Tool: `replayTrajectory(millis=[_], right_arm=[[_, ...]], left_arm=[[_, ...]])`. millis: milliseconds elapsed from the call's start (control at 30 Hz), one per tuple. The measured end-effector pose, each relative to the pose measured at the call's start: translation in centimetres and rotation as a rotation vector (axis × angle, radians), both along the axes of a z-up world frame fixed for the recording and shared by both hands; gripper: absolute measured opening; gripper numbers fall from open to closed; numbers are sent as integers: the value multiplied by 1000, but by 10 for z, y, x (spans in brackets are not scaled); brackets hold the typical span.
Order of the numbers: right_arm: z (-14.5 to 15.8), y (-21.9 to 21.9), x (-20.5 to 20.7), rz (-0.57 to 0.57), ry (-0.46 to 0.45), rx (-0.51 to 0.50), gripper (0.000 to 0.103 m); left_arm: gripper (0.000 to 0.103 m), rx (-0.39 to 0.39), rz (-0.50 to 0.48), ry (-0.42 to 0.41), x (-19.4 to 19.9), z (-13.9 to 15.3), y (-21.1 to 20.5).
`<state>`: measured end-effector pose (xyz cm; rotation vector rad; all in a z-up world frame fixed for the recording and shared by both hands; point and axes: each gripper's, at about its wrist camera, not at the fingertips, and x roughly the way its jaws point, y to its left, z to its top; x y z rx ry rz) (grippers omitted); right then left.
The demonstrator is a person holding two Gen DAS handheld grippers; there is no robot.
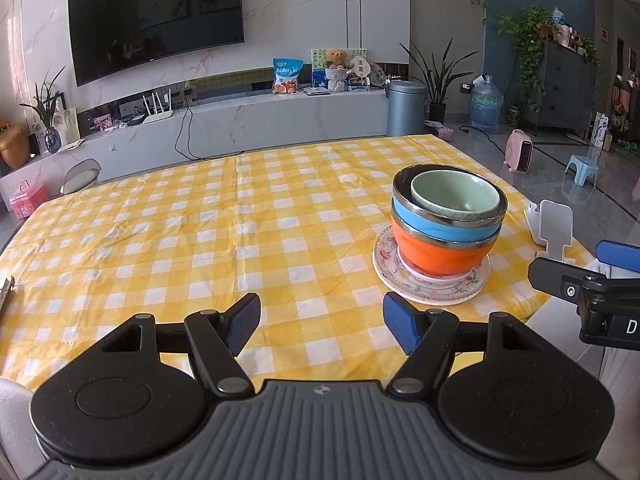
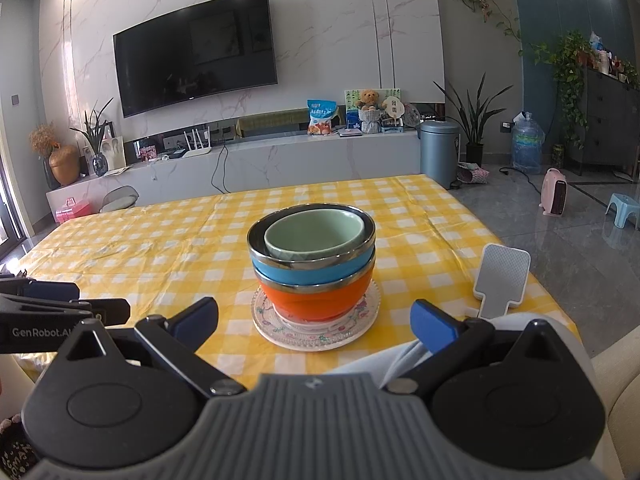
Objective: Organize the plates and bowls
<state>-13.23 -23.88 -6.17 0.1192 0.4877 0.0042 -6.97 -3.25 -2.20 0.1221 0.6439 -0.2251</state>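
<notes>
A stack stands on the yellow checked tablecloth (image 1: 200,216): a patterned glass plate (image 1: 432,286) with a pink plate on it, then an orange bowl (image 1: 440,252), a blue bowl (image 1: 436,222) and a green bowl (image 1: 454,196) nested inside. The same stack shows in the right wrist view, with plate (image 2: 316,334), orange bowl (image 2: 320,300), blue bowl (image 2: 312,274) and green bowl (image 2: 314,238). My left gripper (image 1: 320,328) is open and empty, near the table's front edge, left of the stack. My right gripper (image 2: 314,324) is open and empty, just in front of the stack.
A white and grey phone stand (image 2: 502,280) stands right of the stack near the table's right edge; it also shows in the left wrist view (image 1: 554,224). The right gripper's body (image 1: 588,292) is at the left view's right edge. A sofa arm (image 2: 616,380) lies at lower right.
</notes>
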Motion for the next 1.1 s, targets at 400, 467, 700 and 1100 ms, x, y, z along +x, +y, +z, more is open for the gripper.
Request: replayTrajectory(millis=[400, 467, 700, 1100], right_arm=[[-1, 0, 1, 1, 2, 0, 100], [-1, 0, 1, 1, 3, -1, 100], [-2, -1, 2, 2, 6, -7, 100], [-3, -1, 2, 3, 7, -17, 100]], left_arm=[[82, 2, -1, 4, -1, -2, 1], [82, 1, -1, 4, -1, -2, 1], [82, 0, 3, 4, -1, -3, 3], [82, -1, 6, 3, -1, -4, 4]])
